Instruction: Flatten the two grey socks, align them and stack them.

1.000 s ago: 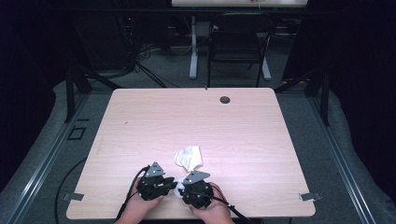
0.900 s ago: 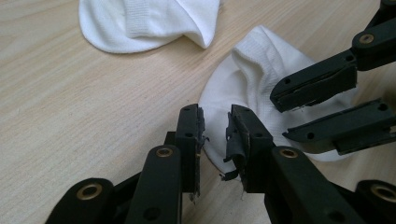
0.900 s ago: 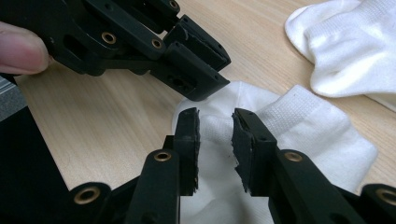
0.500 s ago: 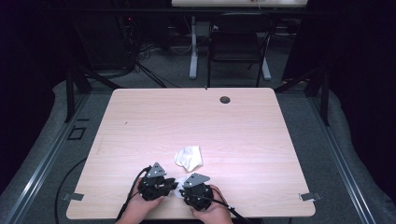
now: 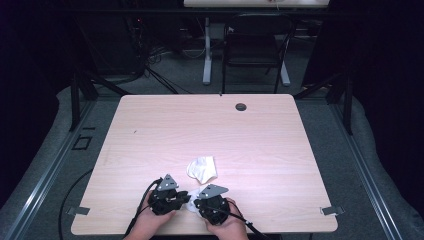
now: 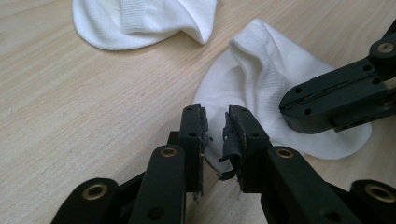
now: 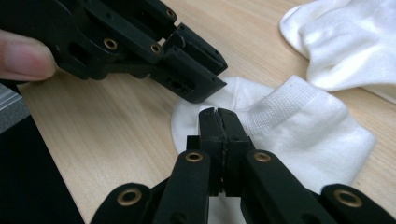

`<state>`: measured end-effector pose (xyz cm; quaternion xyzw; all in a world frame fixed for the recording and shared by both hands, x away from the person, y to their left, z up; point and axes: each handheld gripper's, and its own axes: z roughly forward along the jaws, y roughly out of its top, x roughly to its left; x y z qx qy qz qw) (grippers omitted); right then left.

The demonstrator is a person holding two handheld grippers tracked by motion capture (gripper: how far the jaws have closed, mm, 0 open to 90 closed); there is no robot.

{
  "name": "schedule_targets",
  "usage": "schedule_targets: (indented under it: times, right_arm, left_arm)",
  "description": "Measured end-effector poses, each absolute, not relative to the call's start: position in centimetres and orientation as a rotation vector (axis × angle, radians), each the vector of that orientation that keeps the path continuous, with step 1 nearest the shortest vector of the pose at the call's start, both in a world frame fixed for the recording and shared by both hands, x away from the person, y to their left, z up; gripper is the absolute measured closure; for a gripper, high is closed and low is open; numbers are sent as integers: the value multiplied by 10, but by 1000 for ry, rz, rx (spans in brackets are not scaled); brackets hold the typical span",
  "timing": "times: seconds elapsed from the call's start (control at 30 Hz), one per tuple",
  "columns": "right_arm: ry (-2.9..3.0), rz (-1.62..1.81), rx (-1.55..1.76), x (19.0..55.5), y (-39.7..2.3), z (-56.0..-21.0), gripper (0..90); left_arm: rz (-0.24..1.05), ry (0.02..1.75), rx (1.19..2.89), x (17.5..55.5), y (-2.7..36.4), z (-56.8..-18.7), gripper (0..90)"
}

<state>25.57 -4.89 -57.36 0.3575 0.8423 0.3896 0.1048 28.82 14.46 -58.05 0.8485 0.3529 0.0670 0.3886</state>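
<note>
- since the earlier high view, both grippers have eased slightly back toward the near edge of the table [image 5: 150, 125], and the near sock between them now peeks out as a small white patch; the far sock [image 5: 202, 169] lies as before.
- high view: the left gripper [image 5: 184, 196] and right gripper [image 5: 195, 200] sit side by side close to the table's near edge, hands [image 5: 150, 225] coming in from below. beyond the far sock the pale wood-grain top is bare up to a small dark round grommet [image 5: 241, 106] near the far edge, with wide open room to either side.
- left gripper view: the near sock [image 6: 261, 84] is white ribbed knit, rumpled, lying flat on the wood just beside the far sock [image 6: 140, 23]. the left gripper's [image 6: 215, 116] jaws stand a narrow gap apart at the near sock's hem, torn pad lining showing; whether they pinch fabric i cannot tell. the right gripper [image 6: 299, 109] rests on the sock, jaws pressed together.
- right gripper view: the right gripper's [image 7: 218, 116] jaws are clenched tight over the near sock [image 7: 299, 126]; no fabric is clearly seen between them. the left gripper [image 7: 205, 88] touches the sock's edge beside it.
</note>
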Motion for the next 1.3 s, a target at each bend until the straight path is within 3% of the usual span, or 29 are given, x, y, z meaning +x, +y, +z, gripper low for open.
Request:
schedule_targets:
  times: [0.03,0.13,0.3,0.63,1.3]
  right_arm:
    - [2482,1147,1058,255,-49,-572,898]
    - [2493,1149,1040,254,-47,-572,760]
    - [2496,1140,998,253,-42,-576,690]
    - [2465,1066,976,252,-39,-581,867]
    - [2365,1277,1104,250,-85,-541,879]
  left_arm:
    - [168,896,2160,288,145,-580,761]
    - [168,892,2163,289,145,-580,774]
    - [179,889,2164,288,145,-581,801]
    - [174,880,2165,288,144,-581,845]
    - [165,903,2160,288,145,-581,861]
